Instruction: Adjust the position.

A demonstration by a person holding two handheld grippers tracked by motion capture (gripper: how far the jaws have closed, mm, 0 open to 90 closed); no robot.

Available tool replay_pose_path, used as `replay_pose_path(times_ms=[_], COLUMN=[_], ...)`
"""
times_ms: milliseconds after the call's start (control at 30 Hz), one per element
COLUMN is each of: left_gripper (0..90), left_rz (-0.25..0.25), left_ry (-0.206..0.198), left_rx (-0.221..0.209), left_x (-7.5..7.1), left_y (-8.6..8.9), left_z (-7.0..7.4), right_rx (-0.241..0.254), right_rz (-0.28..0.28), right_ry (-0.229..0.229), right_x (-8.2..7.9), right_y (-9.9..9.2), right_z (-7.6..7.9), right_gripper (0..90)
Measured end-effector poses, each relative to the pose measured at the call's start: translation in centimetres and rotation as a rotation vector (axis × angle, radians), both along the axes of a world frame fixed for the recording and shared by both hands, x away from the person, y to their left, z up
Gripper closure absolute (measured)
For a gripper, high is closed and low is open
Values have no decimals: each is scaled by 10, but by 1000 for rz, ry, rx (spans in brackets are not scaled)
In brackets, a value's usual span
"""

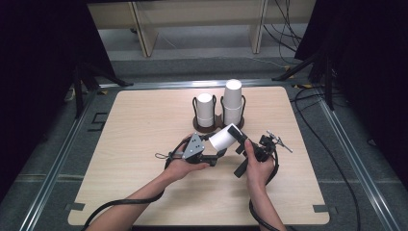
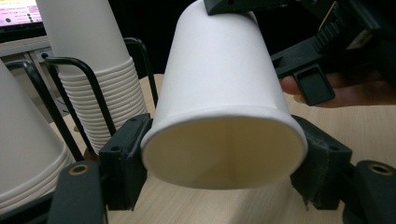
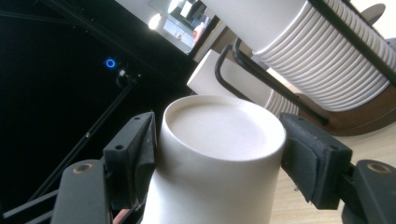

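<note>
Risk first, as I see it: my left gripper point(image 1: 211, 155) has its jaws clenched on the rim end of the white paper cup point(image 1: 225, 136), while my right gripper point(image 1: 246, 153) stands released round its base, so squeezing could crush that thin, smooth cone held tilted above the bench point(image 1: 144, 120), before the stacked cups point(image 1: 233, 98).

A single white paper cup point(image 1: 225, 136) lies tilted on its side above the table, empty, mouth toward the left.

Pale wood-grain worktop point(image 1: 144, 192) with rounded corners, framed by grey metal rails point(image 1: 53, 168) on a grey floor point(image 1: 192, 67). Black curtains point(image 1: 33, 72) flank both sides; light wooden furniture point(image 1: 144, 29) and loose black cables point(image 1: 284, 29) lie beyond.
</note>
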State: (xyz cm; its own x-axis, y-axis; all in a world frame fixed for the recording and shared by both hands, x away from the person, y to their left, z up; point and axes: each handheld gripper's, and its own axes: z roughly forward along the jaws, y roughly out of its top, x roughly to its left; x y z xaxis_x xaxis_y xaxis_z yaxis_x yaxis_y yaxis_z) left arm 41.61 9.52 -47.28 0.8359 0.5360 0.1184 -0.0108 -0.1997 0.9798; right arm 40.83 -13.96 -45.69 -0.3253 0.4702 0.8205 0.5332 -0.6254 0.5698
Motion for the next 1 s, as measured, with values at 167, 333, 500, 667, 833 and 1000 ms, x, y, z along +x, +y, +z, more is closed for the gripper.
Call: replay_pose_path(times_ms=[167, 333, 500, 667, 833, 1000], left_gripper=[295, 300, 306, 312, 315, 318], left_rz=[-8, -25, -27, -30, -31, -35], left_ry=[9, 29, 30, 36, 38, 41], left_rx=[-4, -18, -9, -10, -3, 10], left_x=[0, -1, -2, -2, -2, -2], left_y=[1, 1, 2, 3, 5, 7], left_z=[2, 3, 5, 6, 7, 8], right_rx=[-6, -10, -15, -21, -29, -49], right_rz=[1, -4, -21, -31, -47, -48], right_ry=[-1, -7, -15, -33, -46, -87], right_x=[1, 1, 2, 3, 4, 3], right_y=[-1, -1, -3, -6, -10, -16], right_z=[1, 1, 3, 5, 7, 11], right_gripper=[284, 278, 269, 266, 259, 250])
